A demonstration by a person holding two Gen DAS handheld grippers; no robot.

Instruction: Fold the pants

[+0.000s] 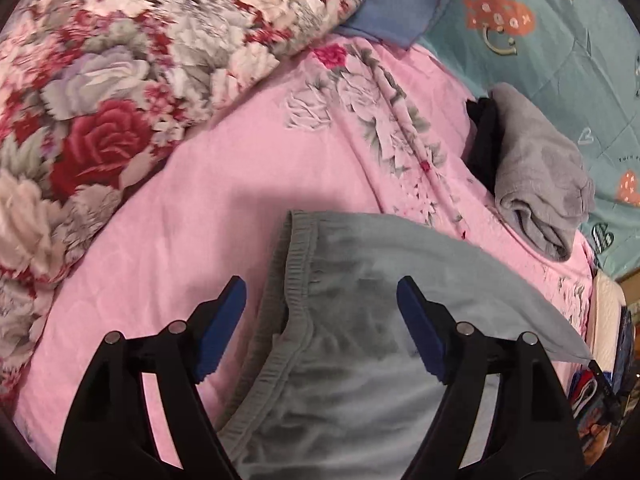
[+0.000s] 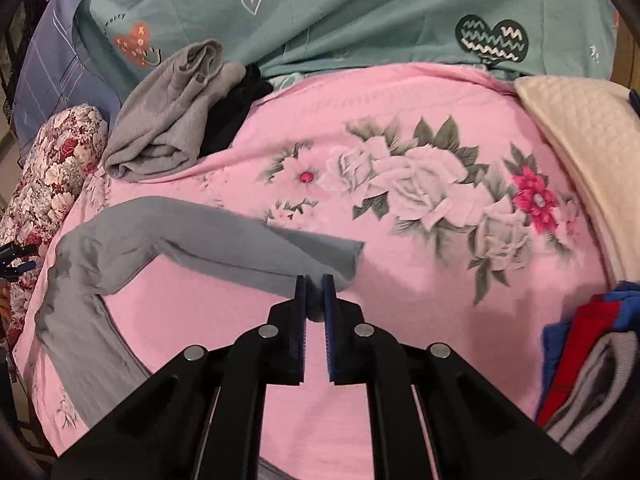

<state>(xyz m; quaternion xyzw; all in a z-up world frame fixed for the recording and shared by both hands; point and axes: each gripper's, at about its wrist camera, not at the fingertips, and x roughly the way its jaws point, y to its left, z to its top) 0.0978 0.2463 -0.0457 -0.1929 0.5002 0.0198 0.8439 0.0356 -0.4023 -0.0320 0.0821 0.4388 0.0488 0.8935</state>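
Your pants (image 2: 120,264) lie spread on the pink floral sheet (image 2: 420,272), and in the right wrist view they fill the 9 o'clock side, one leg running from about 9 o'clock toward the centre and the other dropping toward 7 o'clock. Your right gripper (image 2: 314,286) has its blue pads drawn nearly together on a bunch of grey cloth close to the cuff of the upper leg (only a narrow gap shows, filled with fabric), so you have that leg in hand. Your left gripper (image 1: 320,296) hovers over the waist end with its fingers (image 1: 224,320) spread wide and nothing between them; the elastic waistband (image 1: 292,264) runs from about 12 o'clock down toward 7 o'clock between the two fingers, nearer the left one. Judging by how it drapes and wrinkles, this is a light, thin, limp knit: it should follow your pull with little weight, sag wherever it is unsupported, and hold no crease by itself. It may drag on the sheet and ruck up, so lift rather than slide. The gathered waistband looks the thickest, firmest place to pinch; the cuff hem is the other natural hold. A single thin layer could slip out of a shallow bite, so take a good fold of cloth. Keep clear of the grey folded garment (image 2: 168,120) at 10 o'clock and the clothes pile (image 2: 580,360) at 4 o'clock in the right wrist view.
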